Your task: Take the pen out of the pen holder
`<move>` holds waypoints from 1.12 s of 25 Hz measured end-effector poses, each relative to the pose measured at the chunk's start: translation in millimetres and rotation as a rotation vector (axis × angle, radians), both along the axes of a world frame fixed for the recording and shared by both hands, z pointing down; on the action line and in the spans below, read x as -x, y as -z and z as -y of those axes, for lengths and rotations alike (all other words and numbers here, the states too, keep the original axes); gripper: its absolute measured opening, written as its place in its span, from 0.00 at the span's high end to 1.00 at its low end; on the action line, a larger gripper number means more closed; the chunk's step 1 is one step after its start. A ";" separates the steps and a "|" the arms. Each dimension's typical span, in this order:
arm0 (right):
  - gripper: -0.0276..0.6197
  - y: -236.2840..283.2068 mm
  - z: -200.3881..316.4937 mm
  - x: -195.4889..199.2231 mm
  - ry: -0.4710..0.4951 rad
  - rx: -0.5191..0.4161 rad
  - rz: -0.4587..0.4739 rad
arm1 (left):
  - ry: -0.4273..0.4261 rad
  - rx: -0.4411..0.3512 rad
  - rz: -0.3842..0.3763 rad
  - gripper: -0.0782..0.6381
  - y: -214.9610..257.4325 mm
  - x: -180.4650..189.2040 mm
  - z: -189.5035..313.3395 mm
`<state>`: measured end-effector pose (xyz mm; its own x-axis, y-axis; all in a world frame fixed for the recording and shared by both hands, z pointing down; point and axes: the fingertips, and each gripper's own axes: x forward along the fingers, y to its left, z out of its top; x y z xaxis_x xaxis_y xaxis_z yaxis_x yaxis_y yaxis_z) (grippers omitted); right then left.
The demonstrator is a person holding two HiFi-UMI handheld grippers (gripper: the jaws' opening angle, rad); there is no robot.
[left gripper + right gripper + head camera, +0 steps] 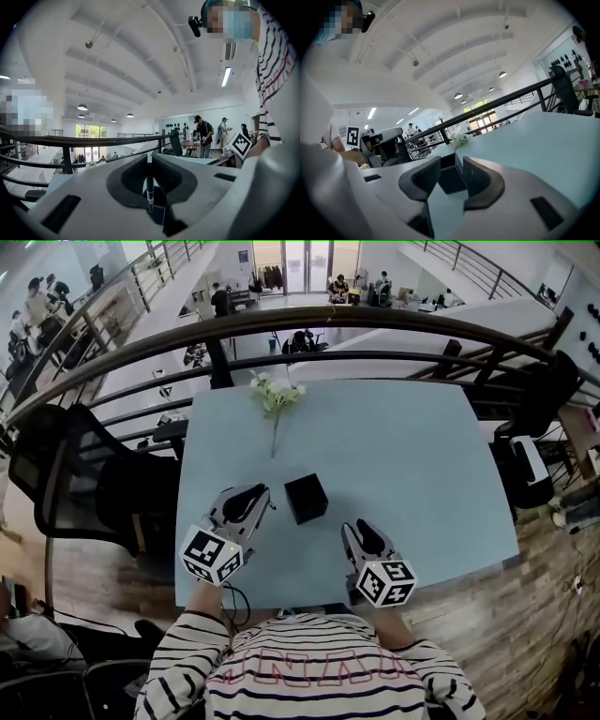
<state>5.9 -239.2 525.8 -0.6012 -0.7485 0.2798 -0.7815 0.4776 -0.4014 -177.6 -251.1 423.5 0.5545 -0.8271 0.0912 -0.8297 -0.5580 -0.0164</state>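
The left tool [150, 161] pinches the pen [150, 194] upright, seemingly clear of the black pen holder [306, 498] on the pale surface [403, 456], the right tool [449, 165] spread and empty; next, carry the pen aside

Parted gripper [451, 165], black pen holder [449, 180] beyond

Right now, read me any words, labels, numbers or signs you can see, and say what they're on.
Nothing reads for certain.
Striped shirt: pink letters, too blurred to read.
Pen in the left claw: pale label, too small to read.
Marker cubes: square patterns, no words.
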 end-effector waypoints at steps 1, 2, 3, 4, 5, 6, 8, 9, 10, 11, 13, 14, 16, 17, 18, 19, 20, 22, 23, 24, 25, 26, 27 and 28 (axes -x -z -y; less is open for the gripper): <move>0.71 0.9 -1.8 2.5 0.003 -0.002 -0.001 | 0.013 -0.001 -0.003 0.82 -0.1 3.5 -5.6; 0.71 1.8 -3.6 5.0 0.005 -0.004 -0.001 | 0.025 0.000 -0.005 0.82 -0.8 7.0 -11.0; 0.71 2.4 -5.5 7.2 0.006 -0.005 0.000 | 0.037 0.002 -0.004 0.82 -1.9 10.3 -16.2; 0.71 2.7 -7.5 9.1 0.007 -0.005 0.000 | 0.050 0.005 -0.001 0.82 -3.5 13.3 -21.2; 0.71 2.7 -9.4 10.6 0.006 -0.005 0.000 | 0.061 0.009 0.000 0.82 -5.5 15.9 -26.1; 0.71 2.6 -11.3 11.9 0.006 -0.004 0.000 | 0.070 0.014 -0.001 0.82 -7.7 18.3 -31.0; 0.72 2.8 -15.1 14.7 0.006 -0.003 0.000 | 0.085 0.024 -0.003 0.82 -12.0 22.9 -40.1; 0.72 3.1 -17.2 16.2 0.006 -0.004 -0.001 | 0.090 0.028 -0.003 0.82 -13.8 25.1 -44.6; 0.73 3.3 -19.3 17.6 0.005 -0.004 -0.004 | 0.094 0.031 -0.004 0.82 -15.2 27.1 -48.9; 0.73 3.4 -21.7 18.9 0.005 -0.005 -0.006 | 0.096 0.033 -0.006 0.82 -16.3 28.9 -53.1; 0.75 3.4 -26.9 21.3 0.003 -0.005 -0.010 | 0.099 0.036 -0.011 0.82 -17.8 32.0 -60.8; 0.76 3.3 -29.7 22.6 0.002 -0.004 -0.012 | 0.100 0.038 -0.013 0.82 -18.4 33.6 -64.3; 0.77 3.2 -35.2 25.9 -0.001 -0.004 -0.015 | 0.103 0.040 -0.019 0.82 -19.5 37.1 -70.9; 0.77 3.1 -37.6 28.3 -0.002 -0.004 -0.016 | 0.105 0.041 -0.021 0.82 -20.2 39.2 -73.8; 0.77 2.6 -39.9 31.0 -0.003 -0.004 -0.016 | 0.107 0.041 -0.023 0.82 -20.7 41.5 -76.8; 0.77 1.9 -42.4 33.7 -0.004 -0.003 -0.016 | 0.109 0.041 -0.024 0.82 -21.3 43.9 -80.1; 0.77 1.1 -45.2 36.1 -0.007 -0.001 -0.015 | 0.110 0.041 -0.024 0.82 -22.3 46.0 -84.0; 0.79 -0.4 -51.8 39.7 -0.017 0.002 -0.013 | 0.105 0.044 -0.021 0.82 -24.6 48.9 -92.7; 0.80 -1.5 -55.3 41.0 -0.023 0.006 -0.014 | 0.101 0.046 -0.018 0.82 -25.8 49.9 -96.7; 0.81 -3.2 -58.7 41.9 -0.030 0.011 -0.018 | 0.098 0.048 -0.015 0.82 -27.0 50.5 -100.3; 0.82 -5.5 -62.1 42.2 -0.037 0.018 -0.024 | 0.094 0.050 -0.015 0.82 -28.2 50.7 -103.6; 0.83 -8.0 -65.4 42.1 -0.043 0.026 -0.029 | 0.090 0.052 -0.018 0.82 -29.4 50.3 -106.4; 0.84 -10.6 -68.6 41.9 -0.049 0.033 -0.033 | 0.086 0.054 -0.021 0.82 -30.2 49.6 -109.1; 0.85 -13.0 -71.9 41.8 -0.053 0.040 -0.035 | 0.081 0.055 -0.023 0.82 -30.9 48.8 -111.8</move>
<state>-35.8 -167.3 538.8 -0.5500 -0.7671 0.3303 -0.8194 0.4191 -0.3911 -226.3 -139.3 454.3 0.4884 -0.8635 0.1258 -0.8720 -0.4885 0.0324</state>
